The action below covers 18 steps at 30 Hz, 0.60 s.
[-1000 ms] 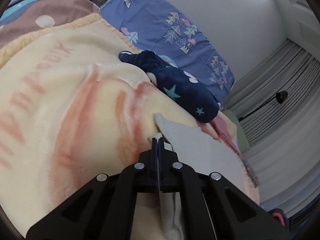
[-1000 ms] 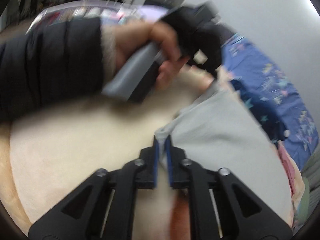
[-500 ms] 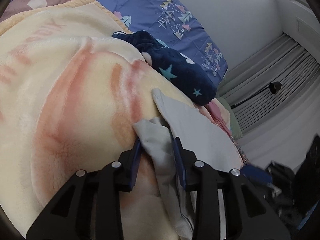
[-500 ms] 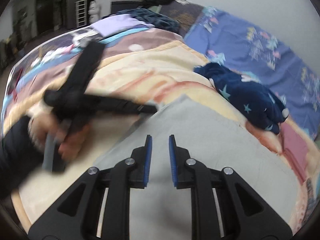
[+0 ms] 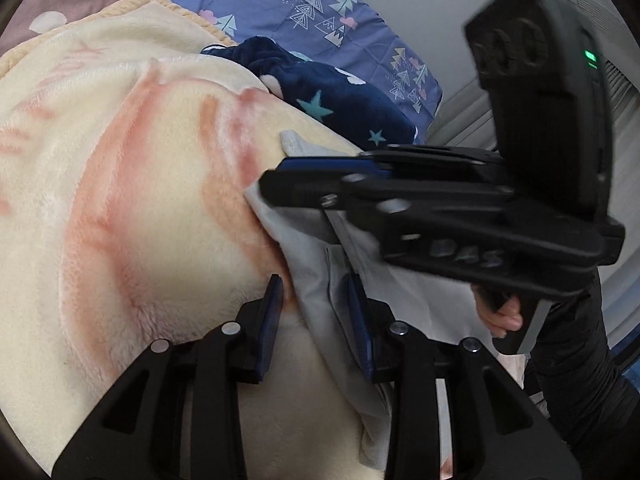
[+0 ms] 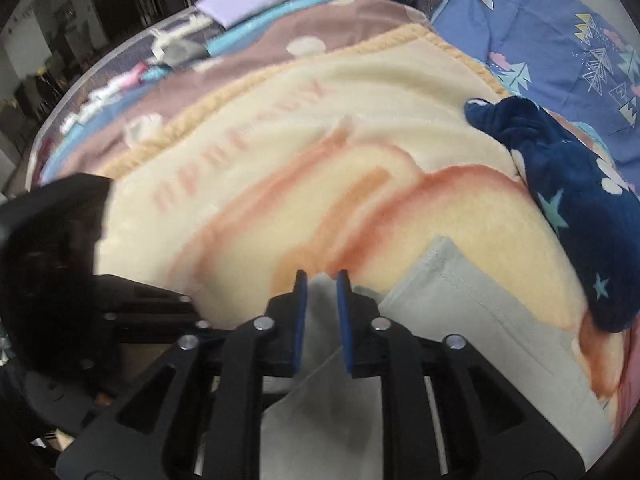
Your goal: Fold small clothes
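A light grey garment [image 5: 400,292] lies on a cream and orange blanket [image 5: 120,200]. My left gripper [image 5: 314,284] is open, low over the garment's near edge; a fold of grey cloth lies loose between its blue pads. My right gripper [image 5: 276,180] reaches in from the right, held by a hand [image 5: 500,316], with its tips at the garment's far left edge. In the right wrist view that gripper [image 6: 322,280] has its jaws a little apart and opening, with a peak of the grey garment [image 6: 460,312] between them; the pads do not visibly press it.
A navy garment with stars [image 5: 340,108] [image 6: 572,200] lies just beyond the grey one. Behind it is blue bedding with a tree print [image 5: 300,12]. Folded lilac cloth [image 6: 256,4] and small items lie at the bed's far side. A dark sleeve [image 5: 580,380] is at right.
My left gripper opened and let go of the grey cloth's corner. My right gripper let go of its corner, swept across the garment and now sits close in front of the left one.
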Motion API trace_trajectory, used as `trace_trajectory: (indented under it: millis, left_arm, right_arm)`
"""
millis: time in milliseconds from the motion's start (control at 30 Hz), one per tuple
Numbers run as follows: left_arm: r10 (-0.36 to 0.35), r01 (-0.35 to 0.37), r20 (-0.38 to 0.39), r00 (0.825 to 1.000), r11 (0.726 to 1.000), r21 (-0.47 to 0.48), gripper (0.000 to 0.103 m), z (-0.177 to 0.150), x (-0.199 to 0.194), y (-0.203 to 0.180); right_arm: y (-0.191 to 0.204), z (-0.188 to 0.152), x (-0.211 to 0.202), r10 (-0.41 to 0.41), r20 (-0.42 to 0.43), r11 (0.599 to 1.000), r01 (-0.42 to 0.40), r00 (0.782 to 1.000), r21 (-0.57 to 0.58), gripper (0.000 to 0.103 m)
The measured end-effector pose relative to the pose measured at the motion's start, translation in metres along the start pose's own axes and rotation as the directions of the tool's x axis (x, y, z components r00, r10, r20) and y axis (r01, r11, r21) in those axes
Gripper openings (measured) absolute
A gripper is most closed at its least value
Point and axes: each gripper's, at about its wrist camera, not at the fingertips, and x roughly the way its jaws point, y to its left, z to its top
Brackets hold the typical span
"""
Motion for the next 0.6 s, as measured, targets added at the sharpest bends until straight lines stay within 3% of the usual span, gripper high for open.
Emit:
trace_trajectory:
  millis: [33, 100, 133, 233, 267, 300, 433, 600]
  left_arm:
    - [0.005, -0.005, -0.003, 1.0, 1.0, 0.004, 0.021, -0.001, 0.0, 0.0]
    - [0.02, -0.019, -0.035, 0.999, 1.0, 0.018, 0.004, -0.003, 0.004, -0.002]
    - [0.047, -0.045, -0.041, 0.998, 0.998, 0.047, 0.002, -0.005, 0.004, -0.005]
    - [0.129, -0.117, -0.061, 0.99, 0.978, 0.17, 0.002, -0.011, 0.005, -0.022]
    - [0.143, -0.129, -0.063, 0.988, 0.974, 0.187, 0.002, -0.012, 0.006, -0.023]
    - [0.137, -0.123, -0.065, 0.988, 0.976, 0.18, 0.002, -0.011, 0.005, -0.022]
    - [0.049, -0.044, -0.069, 0.996, 0.996, 0.077, 0.006, -0.005, 0.001, -0.002]
    - [-0.015, 0.014, -0.033, 0.999, 1.0, -0.009, 0.01, -0.001, -0.005, 0.011]
  right_arm:
    - [-0.001, 0.001, 0.008, -0.008, -0.021, 1.0, 0.008, 1.0, 0.004, 0.002]
    - [-0.006, 0.003, 0.013, -0.02, -0.003, 0.999, 0.02, 1.0, 0.036, 0.001]
    - [-0.011, 0.005, 0.01, -0.022, 0.043, 0.997, 0.019, 0.999, 0.075, 0.0]
    - [-0.031, 0.006, 0.008, -0.055, 0.098, 0.981, 0.035, 0.994, 0.19, 0.0]
    - [-0.035, 0.005, 0.01, -0.005, 0.097, 0.978, -0.015, 0.995, 0.206, 0.0]
    - [-0.035, 0.003, 0.009, 0.03, 0.105, 0.976, -0.051, 0.994, 0.211, 0.0]
    - [-0.029, -0.019, -0.034, -0.007, 0.195, 0.979, -0.033, 0.981, 0.2, 0.003]
    - [0.028, -0.096, -0.101, -0.117, 0.287, 0.992, 0.126, 0.951, -0.014, 0.008]
